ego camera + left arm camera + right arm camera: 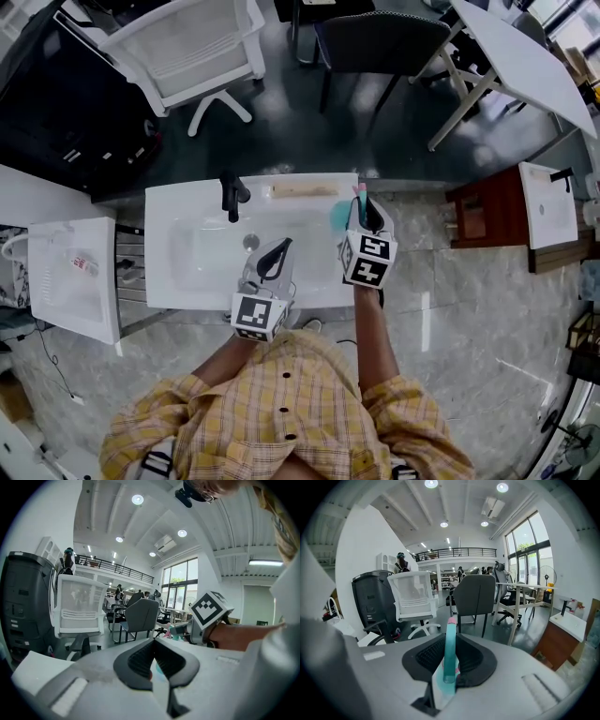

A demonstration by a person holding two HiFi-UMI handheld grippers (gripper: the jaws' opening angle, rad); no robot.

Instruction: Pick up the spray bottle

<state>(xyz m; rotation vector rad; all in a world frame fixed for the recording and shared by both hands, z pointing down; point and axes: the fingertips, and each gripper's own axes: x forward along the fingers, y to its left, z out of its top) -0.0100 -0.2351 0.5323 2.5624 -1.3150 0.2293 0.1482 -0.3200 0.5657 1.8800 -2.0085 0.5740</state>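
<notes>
The spray bottle (340, 217) is teal with a pink tip and hangs over the right end of the white sink (202, 253). My right gripper (364, 214) is shut on it. In the right gripper view the bottle's teal neck (450, 651) stands upright between the black pads, held by my right gripper (450, 641). My left gripper (274, 255) hovers over the sink's front edge, its tips together and nothing in them. In the left gripper view, the left gripper (153, 641) has its tips touching, and the bottle (176, 631) shows beyond it to the right.
A black faucet (232, 195) stands at the back of the sink, and a wooden stick (303, 190) lies on its rear ledge. A second white basin (70, 281) is at the left and a brown cabinet (483, 217) at the right. Chairs (192, 47) stand behind the sink.
</notes>
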